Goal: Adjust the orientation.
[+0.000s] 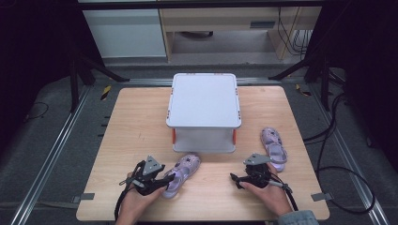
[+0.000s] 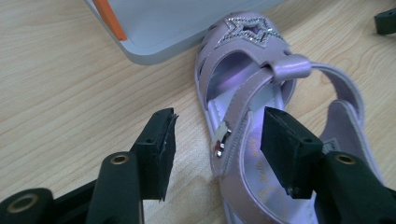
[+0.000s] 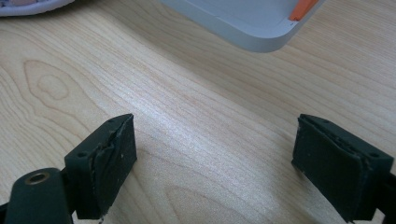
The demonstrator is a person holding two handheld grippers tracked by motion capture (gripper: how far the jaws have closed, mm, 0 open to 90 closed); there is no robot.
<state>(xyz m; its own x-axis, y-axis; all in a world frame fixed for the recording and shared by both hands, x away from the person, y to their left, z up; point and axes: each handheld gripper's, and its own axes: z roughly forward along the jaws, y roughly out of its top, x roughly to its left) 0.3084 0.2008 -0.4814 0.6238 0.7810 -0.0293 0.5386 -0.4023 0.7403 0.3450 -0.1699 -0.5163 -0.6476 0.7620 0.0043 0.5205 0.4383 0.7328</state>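
Observation:
A lilac child's sandal [image 1: 184,169] with a glittery star lies on the wooden table [image 1: 136,136], just in front of a white two-level stand [image 1: 203,101]. My left gripper [image 1: 167,178] is open around it. In the left gripper view the sandal [image 2: 243,70] has its buckled side strap between the black pads [image 2: 159,144], with gaps on both sides. A second lilac sandal [image 1: 273,146] lies to the right of the stand. My right gripper [image 1: 236,179] is open low over bare wood [image 3: 215,154], its jaws wide apart with nothing between them.
The stand's base, with orange posts, is near both grippers, its corner showing in each gripper view [image 2: 154,42] [image 3: 252,28]. Bare tabletop lies to the left and right of the stand. Cables trail on the floor at the right [image 1: 347,154].

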